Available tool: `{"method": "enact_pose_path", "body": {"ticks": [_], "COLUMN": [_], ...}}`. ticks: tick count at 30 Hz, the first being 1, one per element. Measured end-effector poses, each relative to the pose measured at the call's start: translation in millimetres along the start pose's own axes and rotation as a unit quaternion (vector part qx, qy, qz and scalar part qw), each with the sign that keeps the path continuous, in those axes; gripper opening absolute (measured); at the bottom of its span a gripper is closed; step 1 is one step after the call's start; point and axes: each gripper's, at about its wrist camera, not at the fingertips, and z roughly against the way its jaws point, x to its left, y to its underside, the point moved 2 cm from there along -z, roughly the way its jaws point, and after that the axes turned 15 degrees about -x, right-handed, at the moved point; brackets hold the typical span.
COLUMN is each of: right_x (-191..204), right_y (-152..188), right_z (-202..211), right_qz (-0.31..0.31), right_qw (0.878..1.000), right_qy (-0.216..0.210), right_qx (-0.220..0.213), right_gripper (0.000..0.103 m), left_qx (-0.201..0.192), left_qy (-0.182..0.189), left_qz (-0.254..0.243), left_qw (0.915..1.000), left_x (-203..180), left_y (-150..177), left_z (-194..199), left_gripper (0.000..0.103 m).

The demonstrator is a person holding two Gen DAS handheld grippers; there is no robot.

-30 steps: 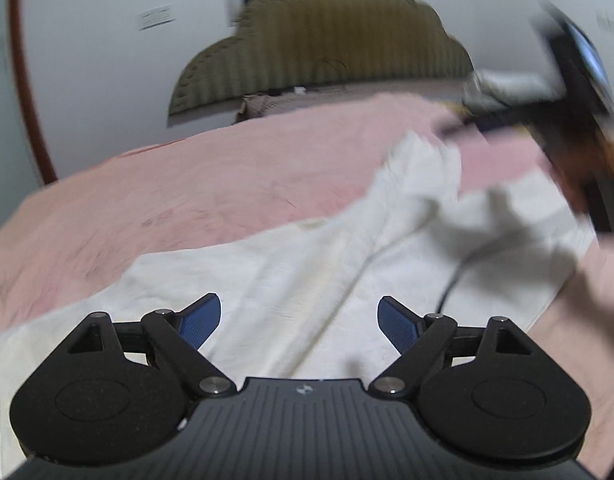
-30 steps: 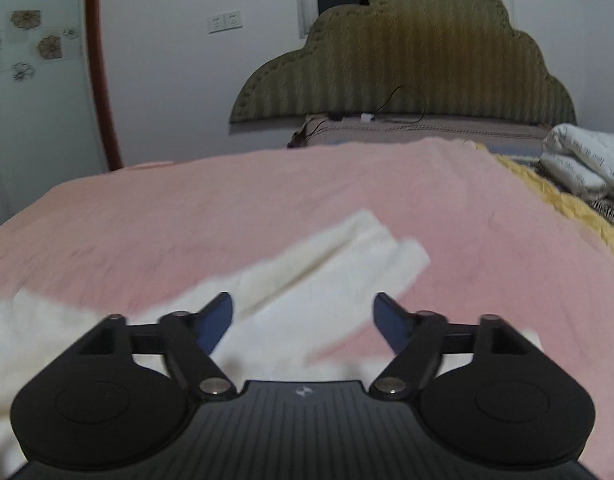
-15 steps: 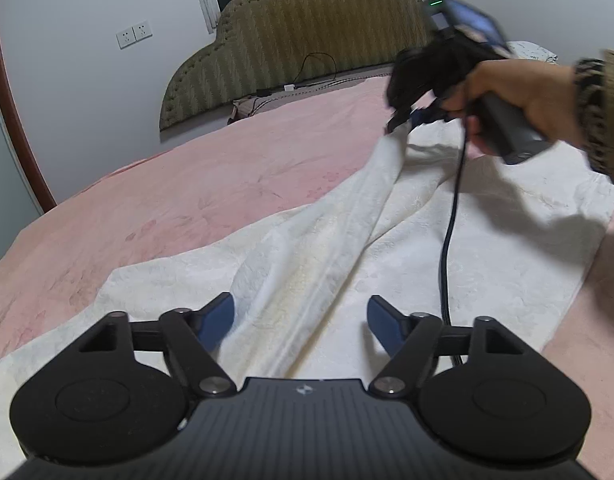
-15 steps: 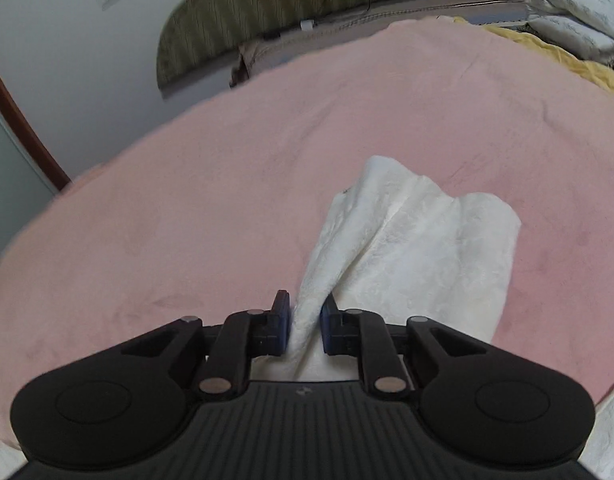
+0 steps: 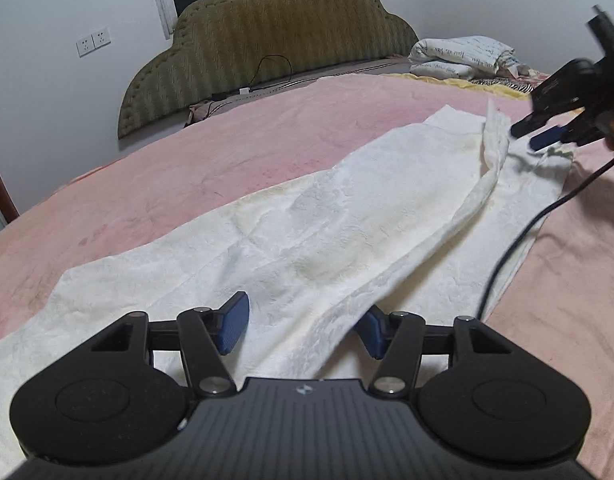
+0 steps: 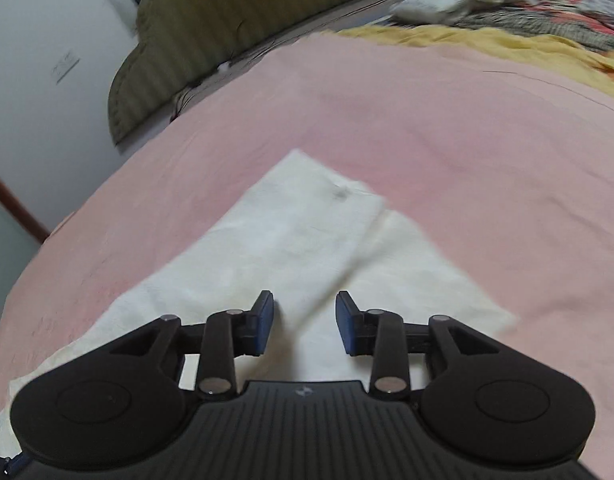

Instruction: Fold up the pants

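White pants (image 5: pixel 327 232) lie spread along the pink bedspread (image 5: pixel 187 168), one leg folded over with a raised ridge running toward me. My left gripper (image 5: pixel 303 330) hovers low over the near end. Its jaws are closing, the ridge of cloth lies between the blue pads, and they do not press on it. My right gripper (image 5: pixel 539 134) hangs at the far end of the legs, held by a hand at the frame's right edge. In the right wrist view the right gripper (image 6: pixel 305 322) has its jaws opening above the pants (image 6: pixel 299 232), gripping nothing.
An olive padded headboard (image 5: pixel 267 48) stands at the far end of the bed. Folded white bedding (image 5: pixel 463 56) and a yellow blanket (image 6: pixel 487 44) lie at the far right. A black cable (image 5: pixel 519 240) trails from the right gripper across the pants.
The right gripper, shut on a fold of the pants half a second ago, has let go and swung right. The left gripper has sunk toward the cloth and its jaws have narrowed.
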Motion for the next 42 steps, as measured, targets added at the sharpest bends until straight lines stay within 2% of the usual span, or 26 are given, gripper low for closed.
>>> {"method": "enact_pose_path", "body": {"ticks": [3, 7, 8, 9, 11, 12, 13, 15, 16, 18, 19, 21, 24, 26, 29, 30, 31, 32, 33, 34, 36, 40, 42], "right_x": [-17, -19, -16, -13, -1, 7, 15, 32, 40, 46, 42, 25, -1, -9, 3, 3, 0, -4, -9, -15, -24, -9, 6], "right_y": [-5, -8, -9, -8, -10, -12, -15, -21, -22, -18, -15, -13, -15, -15, -12, -9, -6, -3, -1, 1, 0, -22, -39], "right_z": [19, 3, -2, -6, -12, -15, -17, -20, -25, -38, -39, -29, -5, -1, -8, -12, -17, -21, -25, -27, -26, -7, 5], "right_qz": [-0.046, -0.092, -0.100, -0.100, -0.086, -0.074, -0.059, -0.011, 0.022, 0.072, 0.078, 0.041, -0.039, -0.086, -0.072, -0.077, -0.086, -0.097, -0.110, -0.120, -0.154, -0.178, -0.166], "right_qw": [0.998, 0.995, 0.994, 0.994, 0.996, 0.997, 0.998, 0.999, 0.998, 0.992, 0.990, 0.994, 0.997, 0.996, 0.997, 0.997, 0.996, 0.995, 0.994, 0.993, 0.988, 0.980, 0.977], "right_qy": [-0.023, -0.050, -0.044, -0.035, -0.012, 0.004, 0.016, 0.038, 0.057, 0.103, 0.117, 0.105, 0.060, 0.024, -0.003, -0.006, -0.007, -0.006, -0.002, 0.001, -0.015, -0.089, -0.125], "right_qx": [-0.027, -0.006, 0.001, 0.006, 0.010, 0.009, 0.003, -0.019, -0.024, -0.005, 0.004, 0.000, -0.033, -0.026, -0.013, -0.008, -0.002, 0.004, 0.007, 0.005, 0.003, -0.027, -0.043], "right_gripper": [0.035, 0.035, 0.035, 0.037, 0.055, 0.069, 0.073, 0.075, 0.080, 0.081, 0.081, 0.081, 0.081, 0.081, 0.081, 0.076, 0.052, 0.039, 0.021, 0.010, 0.007, 0.005, 0.005], "left_qx": [0.003, 0.009, 0.011, 0.012, 0.010, 0.007, 0.005, 0.002, 0.002, 0.001, 0.000, -0.003, 0.004, 0.007, 0.005, 0.007, 0.008, 0.010, 0.011, 0.011, 0.008, 0.009, 0.010], "left_qy": [0.002, 0.001, 0.002, 0.004, 0.017, 0.027, 0.036, 0.052, 0.061, 0.065, 0.064, 0.060, 0.053, 0.053, 0.050, 0.050, 0.051, 0.052, 0.052, 0.053, 0.049, 0.037, 0.036], "left_qz": [0.003, 0.002, -0.002, -0.006, -0.013, -0.013, -0.013, -0.010, -0.007, -0.006, -0.008, -0.007, 0.006, 0.004, -0.003, 0.000, 0.004, 0.006, 0.007, 0.003, -0.009, -0.020, -0.005], "left_qw": [1.0000, 1.0000, 0.9999, 0.9999, 0.9997, 0.9995, 0.9993, 0.9986, 0.9981, 0.9979, 0.9979, 0.9982, 0.9985, 0.9986, 0.9988, 0.9987, 0.9987, 0.9986, 0.9985, 0.9985, 0.9987, 0.9991, 0.9993], "left_x": [0, 0, -2, -3, -7, -9, -11, -16, -17, -19, -19, -16, -12, -13, -15, -14, -13, -12, -12, -13, -17, -23, -20], "left_y": [1, 0, 0, -1, -4, -5, -5, -6, -5, -4, -3, -2, -1, -1, -1, -1, -1, -1, -1, -1, -1, -3, -4], "left_z": [-2, -4, -5, -5, -4, -4, -3, -3, -4, -5, -4, -6, -10, -13, -14, -15, -16, -16, -16, -16, -15, -16, -17], "left_gripper": [0.063, 0.063, 0.063, 0.063, 0.063, 0.063, 0.064, 0.064, 0.064, 0.065, 0.067, 0.069, 0.070, 0.069, 0.069, 0.069, 0.069, 0.069, 0.069, 0.069, 0.069, 0.068, 0.056]}}
